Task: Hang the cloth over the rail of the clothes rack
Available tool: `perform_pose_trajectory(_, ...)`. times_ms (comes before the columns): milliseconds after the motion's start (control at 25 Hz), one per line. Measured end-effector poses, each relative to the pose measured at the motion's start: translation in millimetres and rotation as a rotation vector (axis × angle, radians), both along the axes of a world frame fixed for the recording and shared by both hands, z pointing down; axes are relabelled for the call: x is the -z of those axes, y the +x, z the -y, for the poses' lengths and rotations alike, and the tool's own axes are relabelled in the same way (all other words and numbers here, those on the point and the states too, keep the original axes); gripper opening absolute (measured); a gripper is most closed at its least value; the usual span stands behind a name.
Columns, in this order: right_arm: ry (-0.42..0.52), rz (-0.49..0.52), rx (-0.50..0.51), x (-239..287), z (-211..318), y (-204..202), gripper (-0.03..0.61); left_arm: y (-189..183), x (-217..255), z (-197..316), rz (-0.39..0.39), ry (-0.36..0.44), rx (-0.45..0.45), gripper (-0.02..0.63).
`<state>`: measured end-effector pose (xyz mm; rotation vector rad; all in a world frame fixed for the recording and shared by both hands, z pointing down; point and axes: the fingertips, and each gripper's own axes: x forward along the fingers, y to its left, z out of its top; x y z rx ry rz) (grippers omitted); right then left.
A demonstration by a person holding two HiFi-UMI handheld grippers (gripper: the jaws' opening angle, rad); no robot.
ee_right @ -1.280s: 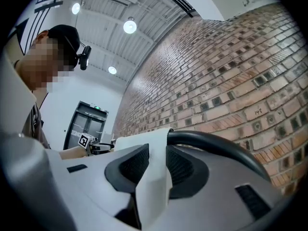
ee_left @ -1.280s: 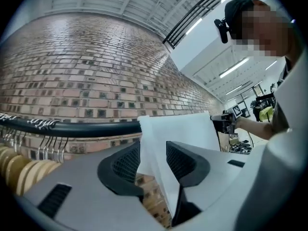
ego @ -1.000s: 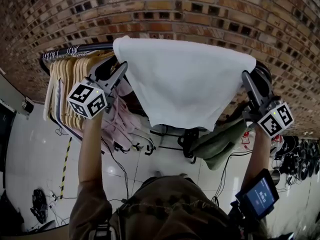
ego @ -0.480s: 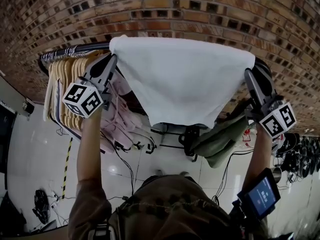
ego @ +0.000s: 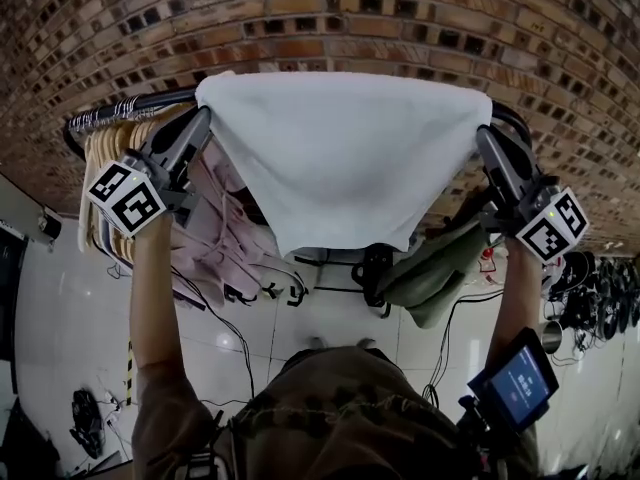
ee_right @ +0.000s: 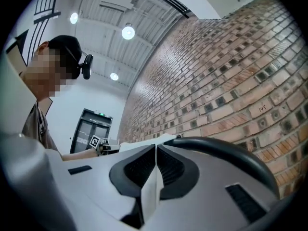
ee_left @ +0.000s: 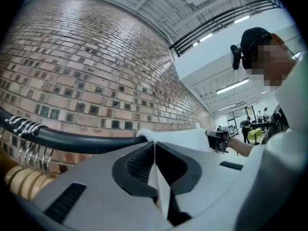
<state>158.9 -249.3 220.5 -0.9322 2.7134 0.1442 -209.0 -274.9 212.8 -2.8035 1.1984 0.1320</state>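
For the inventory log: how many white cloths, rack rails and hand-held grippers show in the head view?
white cloth: 1
rack rail: 1
hand-held grippers: 2 (left hand-held gripper, right hand-held gripper)
Total: 4

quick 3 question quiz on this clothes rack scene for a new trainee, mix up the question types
1. True or false: the cloth hangs draped over the rail.
2. What hangs bunched at the rail's left end in the head view? A) wooden hangers B) umbrellas C) buckets
3. How do the fingers of the left gripper and the right gripper stand?

Key
1. True.
2. A.
3. Together, having just been closing, each pinching a top corner of the cloth.
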Motion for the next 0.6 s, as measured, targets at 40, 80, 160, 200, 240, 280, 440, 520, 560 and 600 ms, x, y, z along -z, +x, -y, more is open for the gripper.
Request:
perform_pose_trajectory(40, -0.004, 0.015, 0.01, 3, -1, 1, 0.017, 0, 3, 0, -0.003, -0.005, -0.014, 0.011)
perform_pose_trajectory(80, -0.005, 0.028, 0.017, 7, -3, 2, 0.015, 1, 7, -1, -0.008, -0.01, -0.028, 0.011)
perform_pose_trajectory(160, -0.002, 0.052, 0.031, 17, -5, 2, 0.015, 1, 15, -2, -0.016, -0.012, -0.046, 0.011)
perform_pose_trajectory(200, 0.0, 0.063, 0.038, 23, -5, 1, 0.015, 0, 18, -2, -0.018, -0.011, -0.05, 0.011)
perform_pose_trajectory(240, 0.001, 0.073, 0.044, 29, -5, 0, 0.015, -1, 21, -2, -0.02, -0.01, -0.052, 0.011)
perform_pose_trajectory(280, 0.003, 0.079, 0.048, 34, -4, -1, 0.015, -1, 24, -1, -0.024, -0.011, -0.054, 0.011)
perform_pose_trajectory(440, 0.017, 0.082, 0.043, 54, 1, -6, 0.015, -4, 30, 10, -0.011, -0.053, -0.067, 0.011)
perform_pose_trajectory(520, 0.026, 0.077, 0.036, 63, 4, -9, 0.015, -9, 32, 20, 0.004, -0.074, -0.059, 0.011)
perform_pose_trajectory(560, 0.021, 0.08, 0.037, 66, 6, -10, 0.015, -13, 34, 25, 0.004, -0.08, -0.053, 0.012)
perform_pose_trajectory(600, 0.009, 0.091, 0.043, 68, 8, -10, 0.015, -16, 36, 30, 0.001, -0.084, -0.046, 0.011)
